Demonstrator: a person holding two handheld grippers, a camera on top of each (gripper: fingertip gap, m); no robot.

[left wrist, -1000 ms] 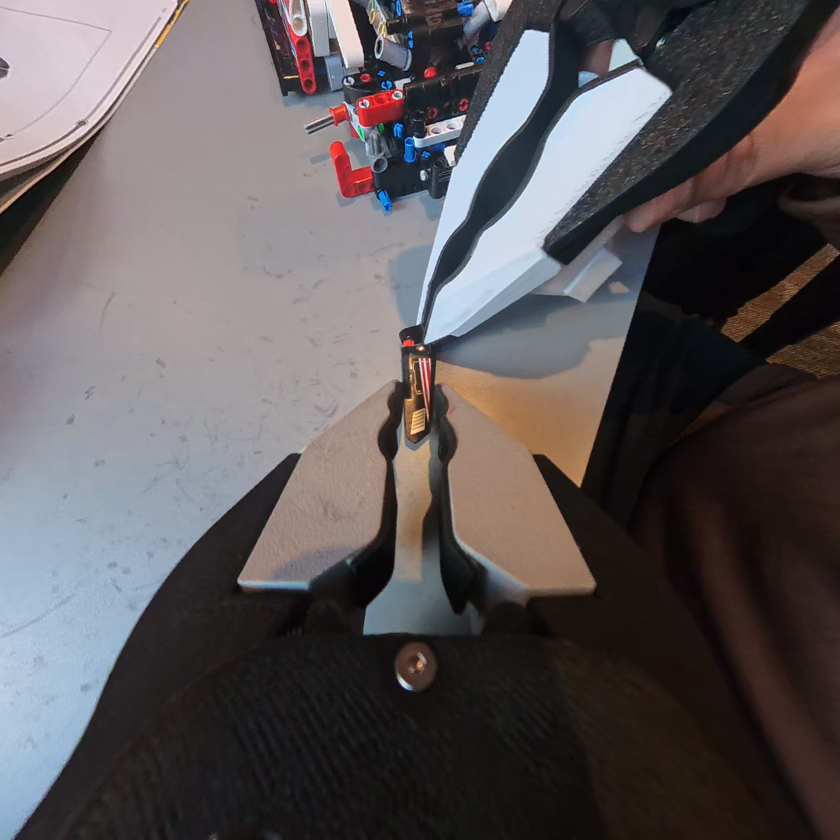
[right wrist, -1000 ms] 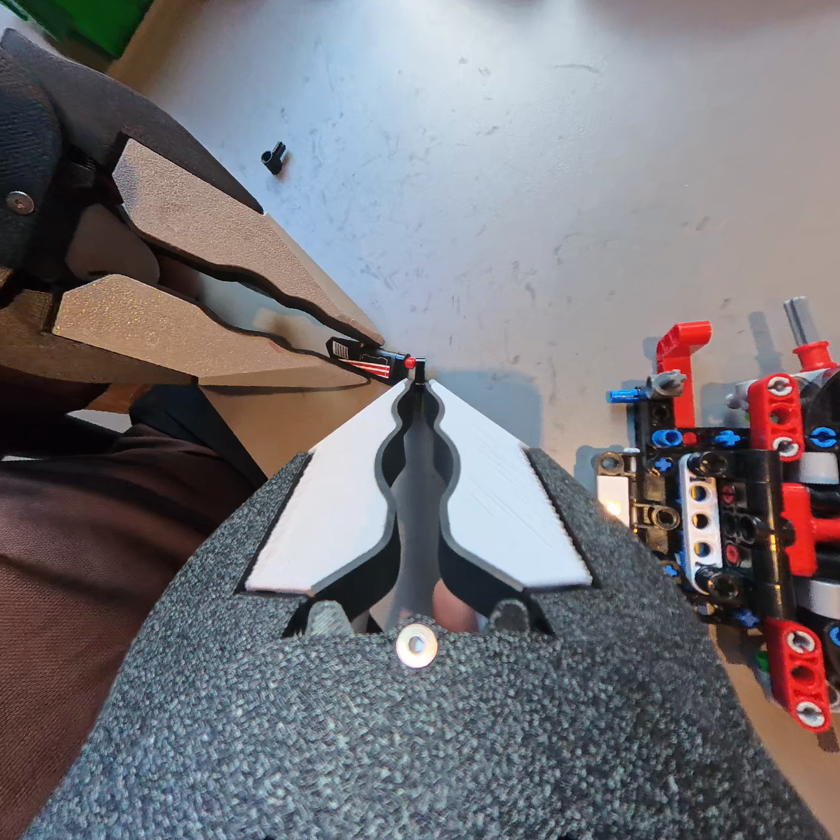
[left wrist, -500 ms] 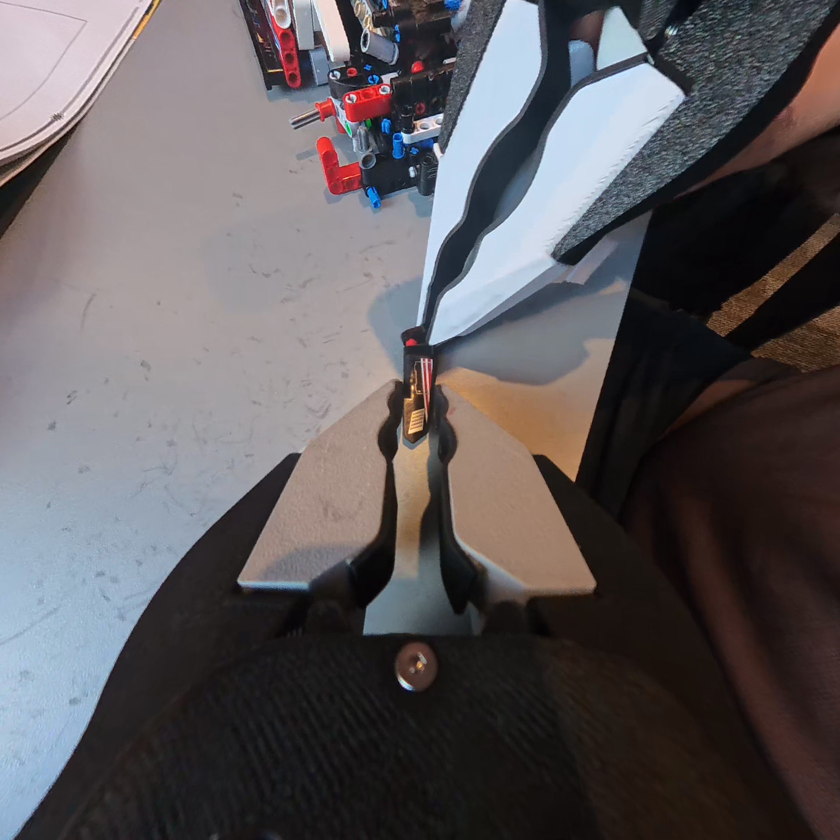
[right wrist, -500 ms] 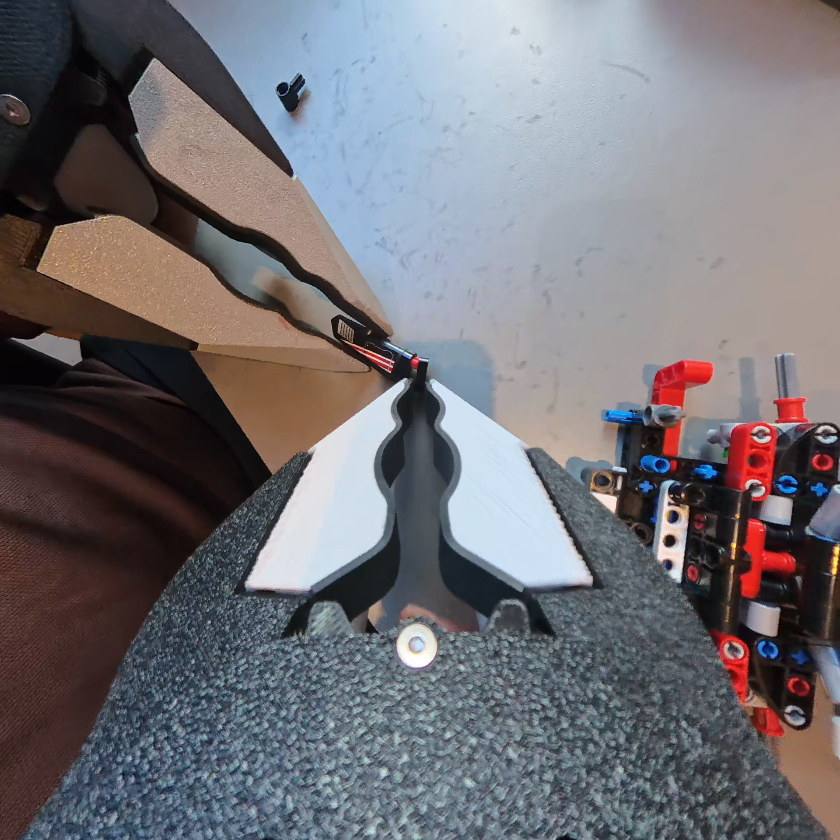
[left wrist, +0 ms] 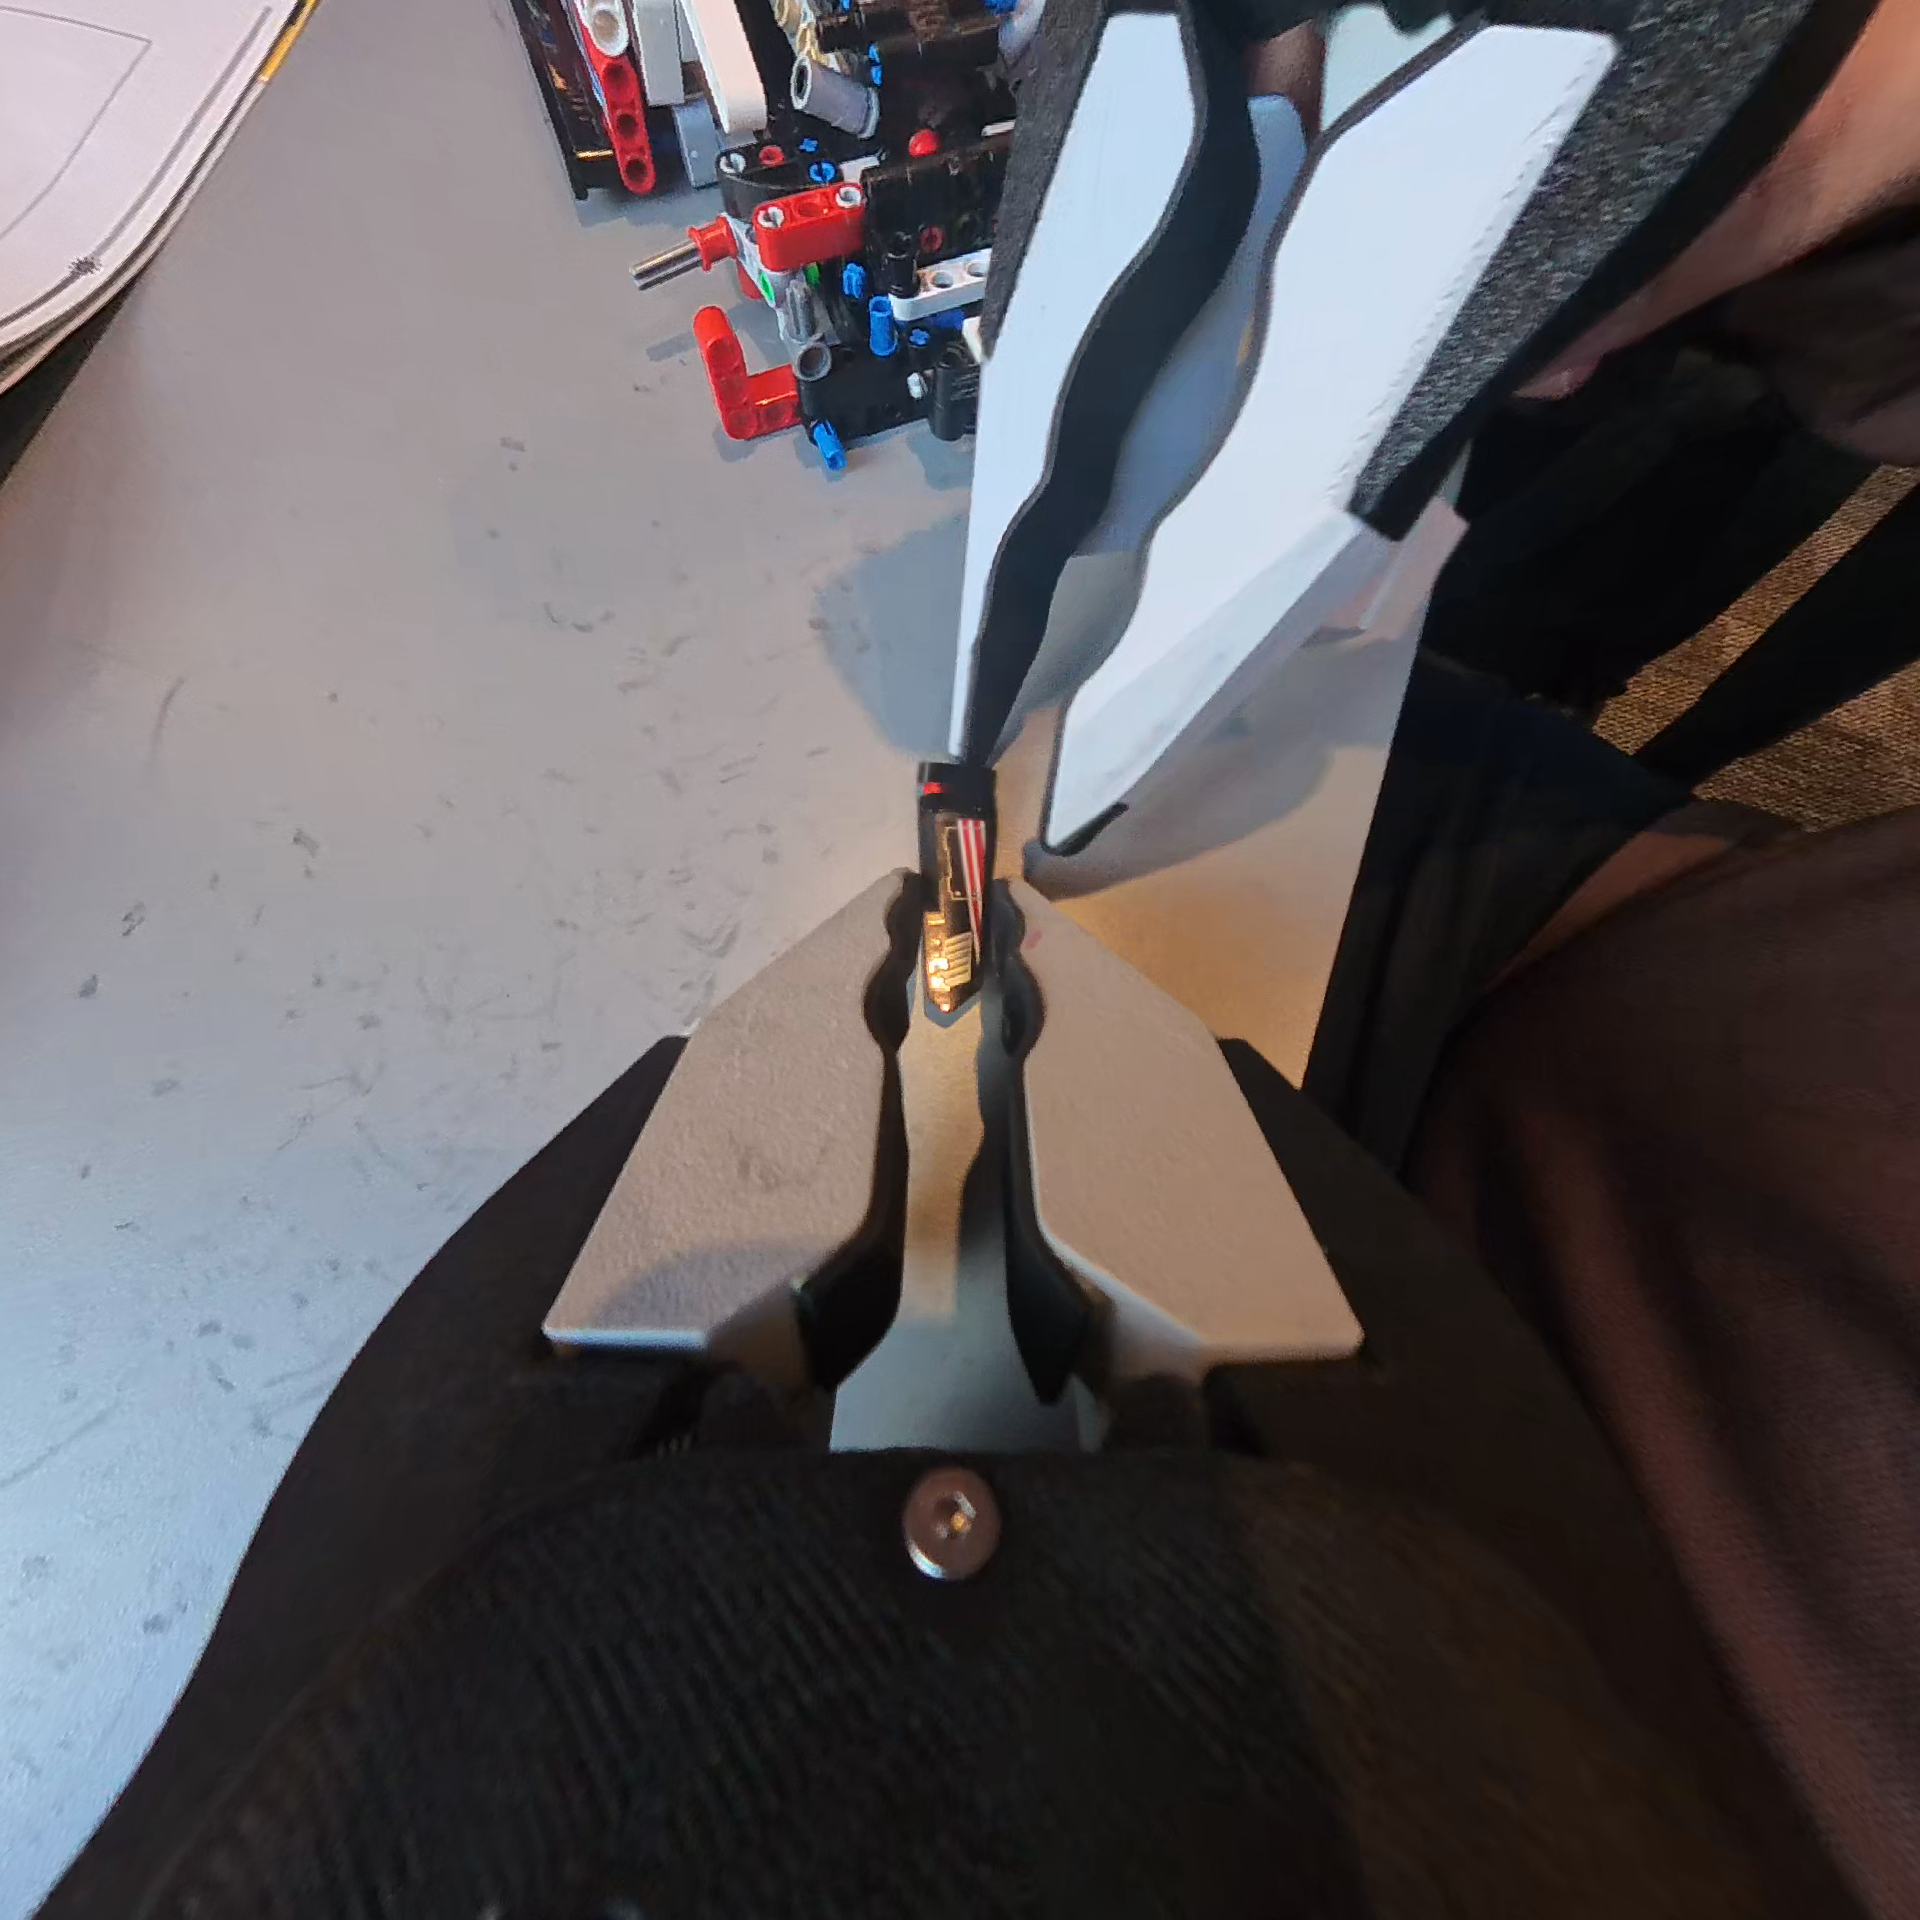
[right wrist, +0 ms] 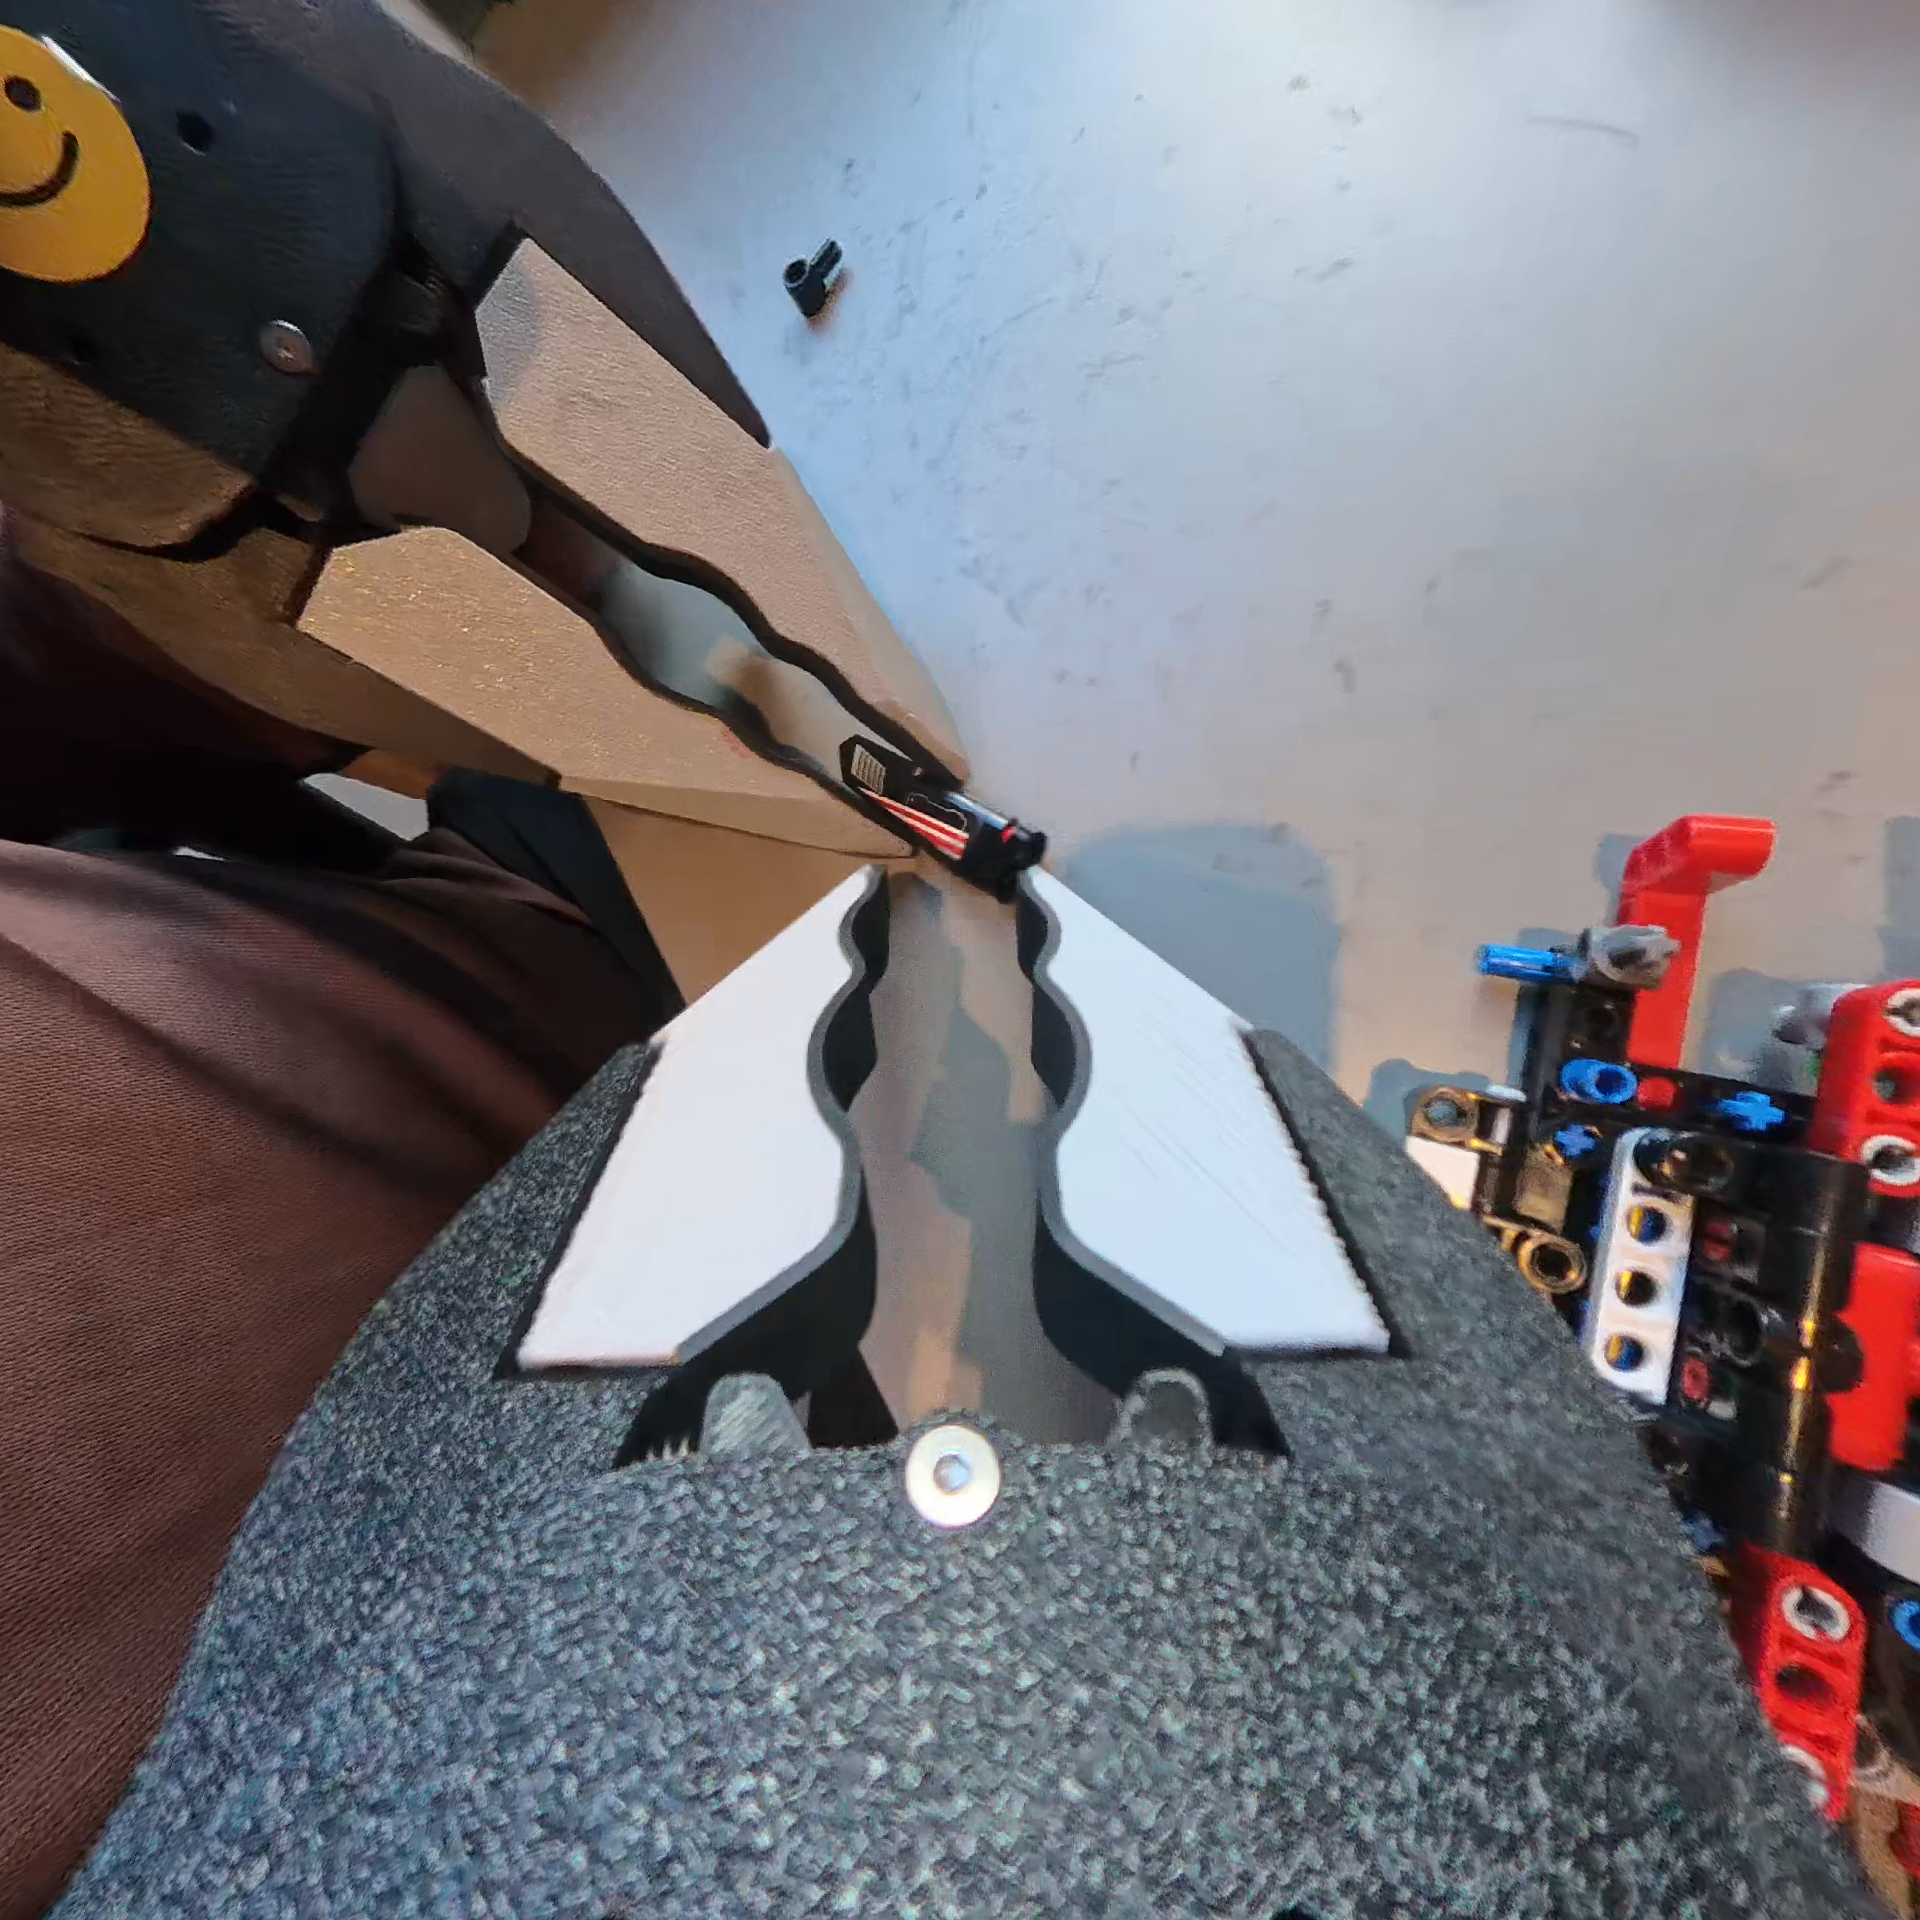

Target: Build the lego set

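Note:
My left gripper [left wrist: 956, 906], with grey fingers, is shut on a small black lego piece [left wrist: 956, 883] that bears a red and white striped sticker. The piece sticks out past the fingertips and has a red spot at its far end. My right gripper [right wrist: 956, 878], with white fingers, is open. Its tips stand at the far end of the piece [right wrist: 940, 816], close to one finger. The right gripper also shows in the left wrist view [left wrist: 1010, 798], coming down from above. The left gripper also shows in the right wrist view [right wrist: 930, 805], coming in from the upper left.
The partly built black, red and white lego model [left wrist: 852, 260] stands on the grey table [left wrist: 416, 727]; it also shows in the right wrist view [right wrist: 1714, 1195]. A small black connector [right wrist: 812, 276] lies loose. White sheets [left wrist: 94, 156] lie at the far left. The person's brown clothing [left wrist: 1662, 1247] is beyond the table edge. Both grippers' tips are close together, under 4 cm apart.
My right gripper has opened and let go of the far end of the black piece. My left gripper still holds the piece.

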